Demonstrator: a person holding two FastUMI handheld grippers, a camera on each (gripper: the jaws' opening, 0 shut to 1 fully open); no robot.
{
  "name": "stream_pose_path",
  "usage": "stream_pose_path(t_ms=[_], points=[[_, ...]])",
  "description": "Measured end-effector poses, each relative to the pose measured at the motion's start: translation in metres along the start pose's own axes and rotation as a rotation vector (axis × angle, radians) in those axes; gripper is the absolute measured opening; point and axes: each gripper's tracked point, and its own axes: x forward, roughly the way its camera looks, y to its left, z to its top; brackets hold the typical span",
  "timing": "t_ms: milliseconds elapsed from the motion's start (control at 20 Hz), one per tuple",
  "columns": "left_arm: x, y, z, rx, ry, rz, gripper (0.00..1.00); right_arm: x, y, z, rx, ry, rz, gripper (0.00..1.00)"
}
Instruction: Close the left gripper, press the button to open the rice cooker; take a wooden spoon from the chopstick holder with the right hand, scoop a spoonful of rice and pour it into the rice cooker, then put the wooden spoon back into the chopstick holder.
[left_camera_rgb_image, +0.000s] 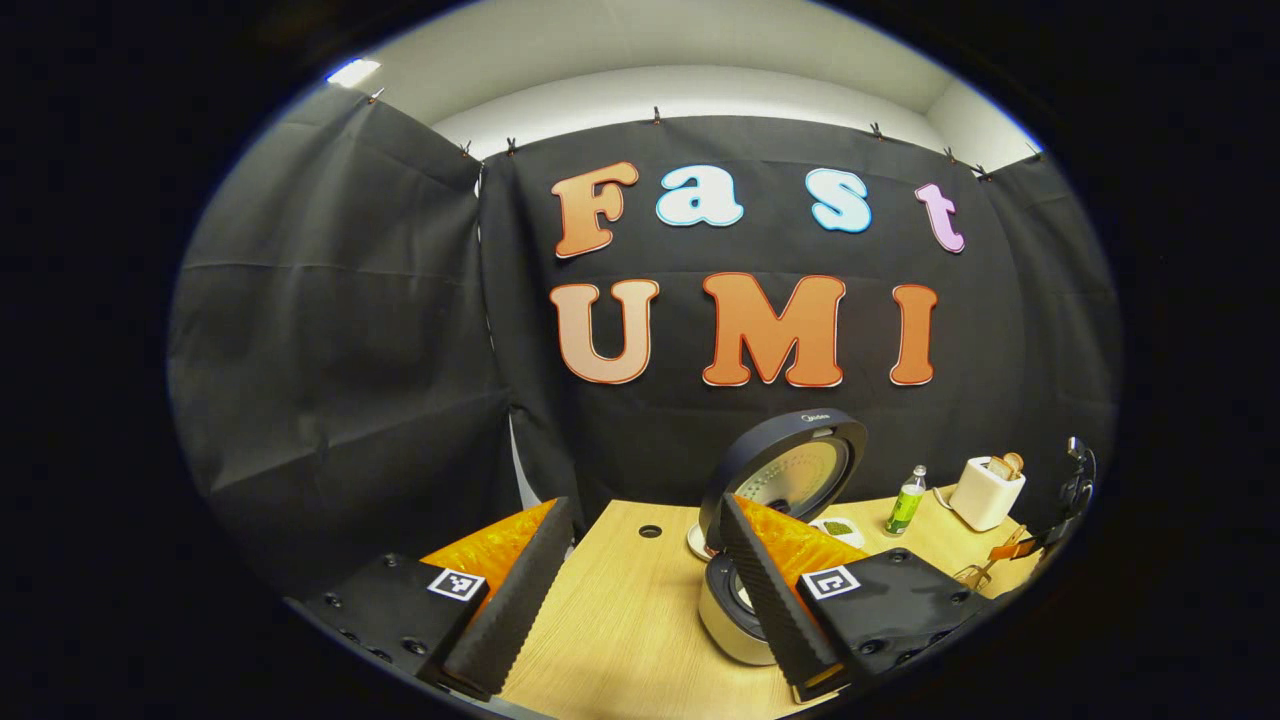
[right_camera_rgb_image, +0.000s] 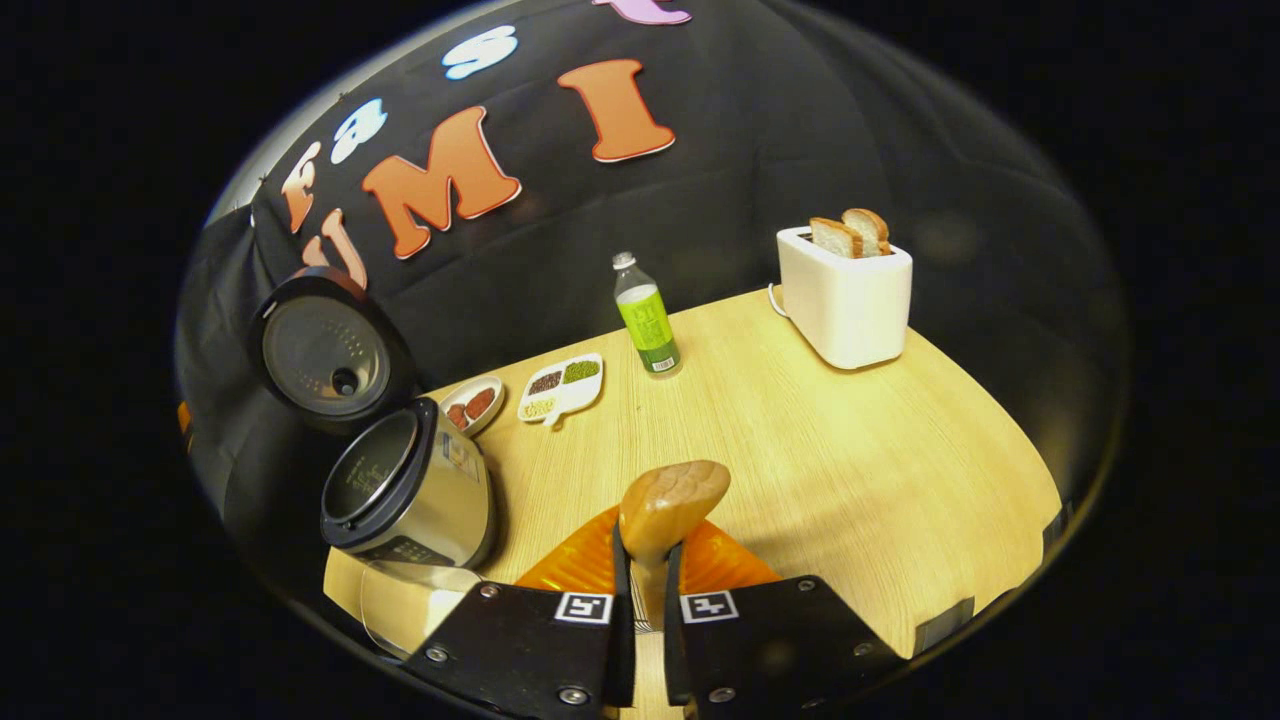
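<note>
The rice cooker (left_camera_rgb_image: 735, 610) stands open on the wooden table, its round lid (left_camera_rgb_image: 790, 470) tipped up behind it. My left gripper (left_camera_rgb_image: 645, 510) is open above the table, and its right finger (left_camera_rgb_image: 770, 590) overlaps the cooker's body. In the right gripper view the open cooker (right_camera_rgb_image: 400, 490) and its raised lid (right_camera_rgb_image: 325, 350) sit to the left. My right gripper (right_camera_rgb_image: 645, 560) is shut on the handle of the wooden spoon (right_camera_rgb_image: 670, 500), whose head sticks up past the fingertips above the table. A pale translucent container (right_camera_rgb_image: 400, 600) stands just in front of the cooker.
A divided dish of grains (right_camera_rgb_image: 562, 388) and a small dish (right_camera_rgb_image: 473, 403) lie behind the cooker. A green-labelled bottle (right_camera_rgb_image: 648, 318) and a white toaster (right_camera_rgb_image: 848, 290) with bread stand at the back right. The table (right_camera_rgb_image: 850, 450) has a cable hole (left_camera_rgb_image: 650, 531).
</note>
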Motion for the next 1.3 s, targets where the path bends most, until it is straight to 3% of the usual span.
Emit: stream_pose_path(t_ms=[250, 350, 400, 450, 550, 800, 1100, 1300], points=[[0.001, -0.004, 0.002, 0.003, 0.000, -0.009, 1.00, -0.006, -0.024, 0.013, 0.026, -0.032, -0.064, 0.31], [0.002, -0.006, 0.002, 0.005, -0.003, -0.014, 1.00, -0.012, -0.032, 0.017, 0.023, -0.040, -0.086, 0.60], [0.002, -0.007, 0.002, 0.005, -0.004, -0.016, 1.00, -0.016, -0.039, 0.022, 0.013, -0.051, -0.108, 0.67], [0.002, -0.009, 0.004, 0.004, -0.006, -0.019, 1.00, -0.020, -0.046, 0.028, -0.004, -0.062, -0.137, 0.80], [0.004, -0.012, 0.006, -0.001, -0.011, -0.026, 1.00, -0.033, -0.057, 0.048, -0.053, -0.106, -0.196, 0.94], [0.008, -0.027, 0.014, -0.016, -0.018, -0.054, 1.00, -0.087, -0.055, 0.111, -0.183, -0.232, -0.273, 0.95], [0.028, -0.046, 0.045, -0.043, -0.033, -0.077, 0.98, -0.156, -0.011, 0.181, -0.233, -0.383, -0.229, 0.95], [0.064, -0.090, 0.083, -0.117, -0.025, -0.172, 1.00, -0.189, 0.015, 0.206, -0.287, -0.445, -0.199, 0.95]])
